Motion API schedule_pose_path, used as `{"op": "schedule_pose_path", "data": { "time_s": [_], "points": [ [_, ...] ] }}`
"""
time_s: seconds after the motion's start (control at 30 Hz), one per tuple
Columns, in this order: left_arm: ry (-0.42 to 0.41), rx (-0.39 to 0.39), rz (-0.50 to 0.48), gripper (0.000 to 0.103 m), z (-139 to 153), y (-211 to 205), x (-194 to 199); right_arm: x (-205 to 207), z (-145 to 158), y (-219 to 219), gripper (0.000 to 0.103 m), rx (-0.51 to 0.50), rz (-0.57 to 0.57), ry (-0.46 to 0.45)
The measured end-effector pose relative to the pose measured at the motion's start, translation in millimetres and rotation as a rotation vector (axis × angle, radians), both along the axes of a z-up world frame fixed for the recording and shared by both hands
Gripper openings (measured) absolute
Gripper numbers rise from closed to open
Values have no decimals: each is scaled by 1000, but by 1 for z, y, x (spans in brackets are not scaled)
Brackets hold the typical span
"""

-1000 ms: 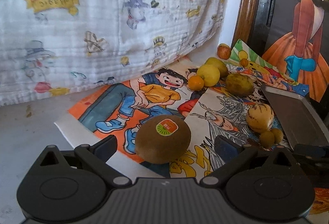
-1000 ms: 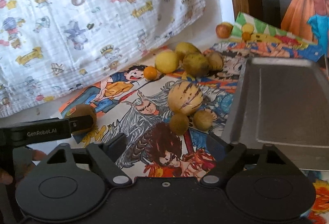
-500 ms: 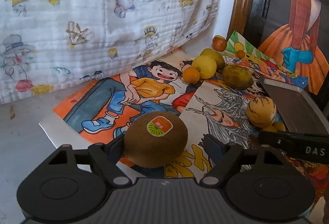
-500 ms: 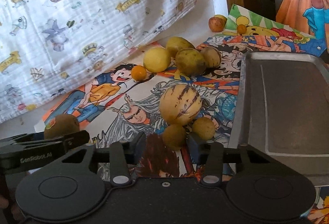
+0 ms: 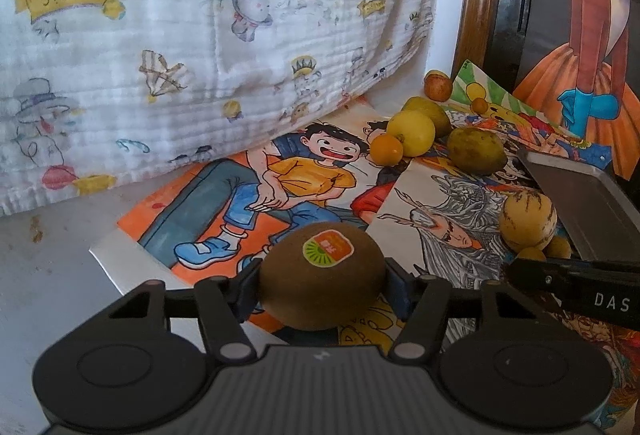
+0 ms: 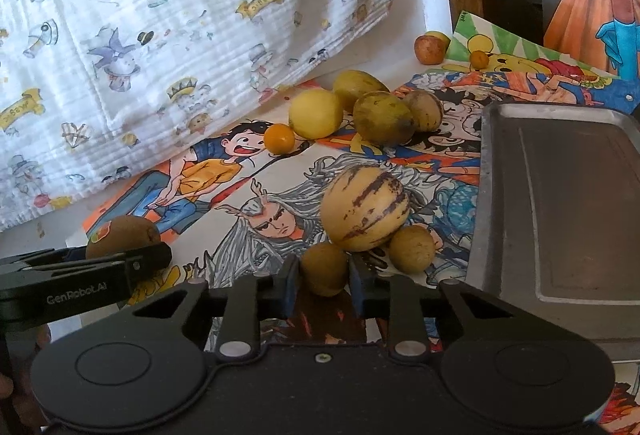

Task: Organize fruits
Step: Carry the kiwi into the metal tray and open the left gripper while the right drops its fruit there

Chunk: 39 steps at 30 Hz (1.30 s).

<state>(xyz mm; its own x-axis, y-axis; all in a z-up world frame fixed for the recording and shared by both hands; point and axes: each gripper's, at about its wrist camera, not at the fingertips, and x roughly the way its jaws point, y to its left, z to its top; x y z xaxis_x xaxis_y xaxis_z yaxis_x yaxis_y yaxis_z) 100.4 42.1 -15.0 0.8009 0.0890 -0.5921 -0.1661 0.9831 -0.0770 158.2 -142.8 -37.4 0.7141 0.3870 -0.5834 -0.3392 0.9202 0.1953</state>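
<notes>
Cartoon posters (image 5: 304, 179) cover the pale tabletop (image 5: 44, 275), bearing scattered fruits (image 6: 366, 209) and a metal tray (image 6: 560, 203).

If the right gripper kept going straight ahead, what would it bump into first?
The right gripper already has a small brown fruit between its fingers. Straight beyond sits the striped yellow melon, touching that fruit, so it would probably hit the melon first.

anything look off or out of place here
Nothing spilled or damaged. The metal tray holds no fruit; all of it lies loose on the cartoon posters, with one reddish fruit apart by the wall.
</notes>
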Motion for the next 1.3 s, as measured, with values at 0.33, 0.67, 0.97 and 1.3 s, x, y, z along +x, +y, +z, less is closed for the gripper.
{"op": "schedule_pose_path", "data": {
  "time_s": [0.33,0.67,0.97,1.3],
  "points": [
    [4,-76,-9,66,9,-3,-10,-17,5,-9,28,97,36,2],
    [-63,-119,-94,66,45,-30,-10,-46,40,-53,28,198,16,-75],
    [-114,-156,-205,66,86,-71,21,-36,93,-115,28,155,11,-196],
    [-116,-180,-297,66,92,-123,98,49,112,-178,28,75,-28,-216]
  ]
}}
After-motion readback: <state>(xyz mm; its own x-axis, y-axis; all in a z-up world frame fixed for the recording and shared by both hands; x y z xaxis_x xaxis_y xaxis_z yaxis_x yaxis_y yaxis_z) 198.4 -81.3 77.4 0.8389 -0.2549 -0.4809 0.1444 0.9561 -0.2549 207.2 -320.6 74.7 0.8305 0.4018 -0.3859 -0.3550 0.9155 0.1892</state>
